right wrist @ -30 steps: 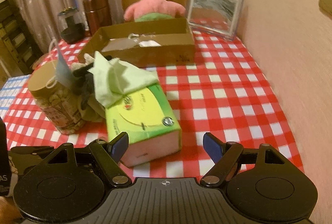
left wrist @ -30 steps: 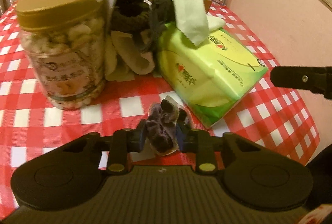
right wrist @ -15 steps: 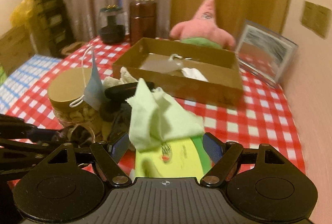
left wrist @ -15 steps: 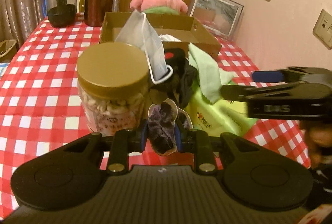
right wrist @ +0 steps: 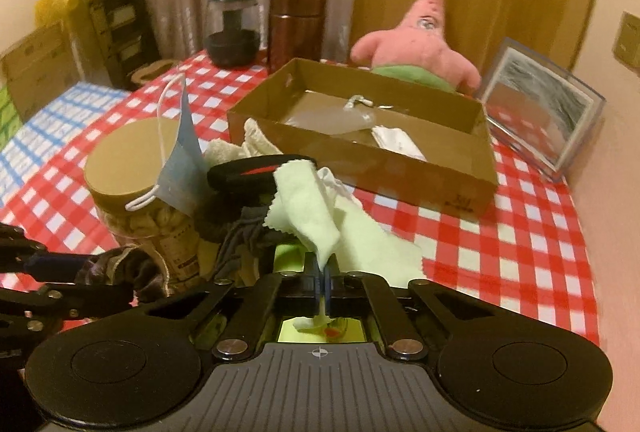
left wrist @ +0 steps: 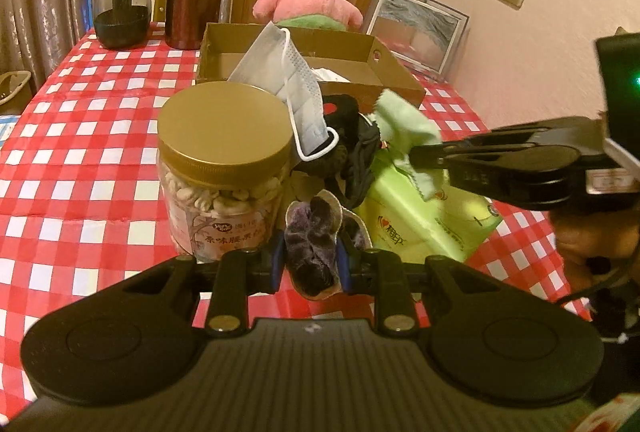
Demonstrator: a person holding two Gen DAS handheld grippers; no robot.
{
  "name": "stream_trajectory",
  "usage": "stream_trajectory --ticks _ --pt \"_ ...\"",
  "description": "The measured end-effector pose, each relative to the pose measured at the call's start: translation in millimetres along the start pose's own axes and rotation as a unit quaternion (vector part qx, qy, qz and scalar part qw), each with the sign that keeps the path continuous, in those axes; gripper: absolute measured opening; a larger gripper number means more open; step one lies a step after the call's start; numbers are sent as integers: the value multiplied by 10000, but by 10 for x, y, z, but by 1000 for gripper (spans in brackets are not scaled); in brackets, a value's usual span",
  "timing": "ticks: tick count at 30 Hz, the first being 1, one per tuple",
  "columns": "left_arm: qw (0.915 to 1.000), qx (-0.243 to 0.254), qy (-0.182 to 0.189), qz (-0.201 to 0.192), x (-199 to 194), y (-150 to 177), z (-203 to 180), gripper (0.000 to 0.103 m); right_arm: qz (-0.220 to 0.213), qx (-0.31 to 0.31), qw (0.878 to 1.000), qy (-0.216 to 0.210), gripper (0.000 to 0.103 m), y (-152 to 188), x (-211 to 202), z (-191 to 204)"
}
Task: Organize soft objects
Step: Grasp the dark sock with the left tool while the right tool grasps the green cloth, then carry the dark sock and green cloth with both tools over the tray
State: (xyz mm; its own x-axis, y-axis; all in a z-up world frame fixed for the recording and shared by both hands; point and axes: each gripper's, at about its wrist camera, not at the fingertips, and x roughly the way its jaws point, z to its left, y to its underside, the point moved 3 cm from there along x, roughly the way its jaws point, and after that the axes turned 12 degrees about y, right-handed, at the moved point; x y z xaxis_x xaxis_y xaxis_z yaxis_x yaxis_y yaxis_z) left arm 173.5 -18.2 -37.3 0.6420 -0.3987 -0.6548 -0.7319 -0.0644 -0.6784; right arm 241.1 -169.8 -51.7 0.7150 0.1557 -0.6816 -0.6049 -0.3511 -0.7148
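Left gripper (left wrist: 311, 264) was clamped on a purple scrunchie (left wrist: 314, 248) at bottom center, and the right gripper (right wrist: 323, 290) was pinched tight on the light green cloth (right wrist: 308, 207) mid-frame, draped over the tissue pack (left wrist: 432, 216).

R tool (right wrist: 323, 290) pinches green cloth (right wrist: 310, 207) w/ box (right wrist: 400, 171) behind.

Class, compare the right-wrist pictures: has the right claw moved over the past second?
Yes. The right claw has swung left, off the tissue pack's front corner and over it toward the cardboard box, shutting on the green cloth.
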Motion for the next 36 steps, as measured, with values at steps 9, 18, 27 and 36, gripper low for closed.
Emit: stream_trajectory --ticks 9,18,27,36 --pt "10000 26 85 -36 -111 -2 -93 23 21 807 9967 -17 2 81 -549 -167" --pt "9998 76 128 -126 -305 -53 -197 23 -72 1159 9931 -135 2 103 -992 -206" --pt "9998 77 112 -145 -436 -59 -269 23 -239 1121 9933 -120 2 82 -1256 -125" --pt "9997 76 146 -153 -516 -49 -295 23 -325 1079 9935 -152 2 49 -1349 -81"
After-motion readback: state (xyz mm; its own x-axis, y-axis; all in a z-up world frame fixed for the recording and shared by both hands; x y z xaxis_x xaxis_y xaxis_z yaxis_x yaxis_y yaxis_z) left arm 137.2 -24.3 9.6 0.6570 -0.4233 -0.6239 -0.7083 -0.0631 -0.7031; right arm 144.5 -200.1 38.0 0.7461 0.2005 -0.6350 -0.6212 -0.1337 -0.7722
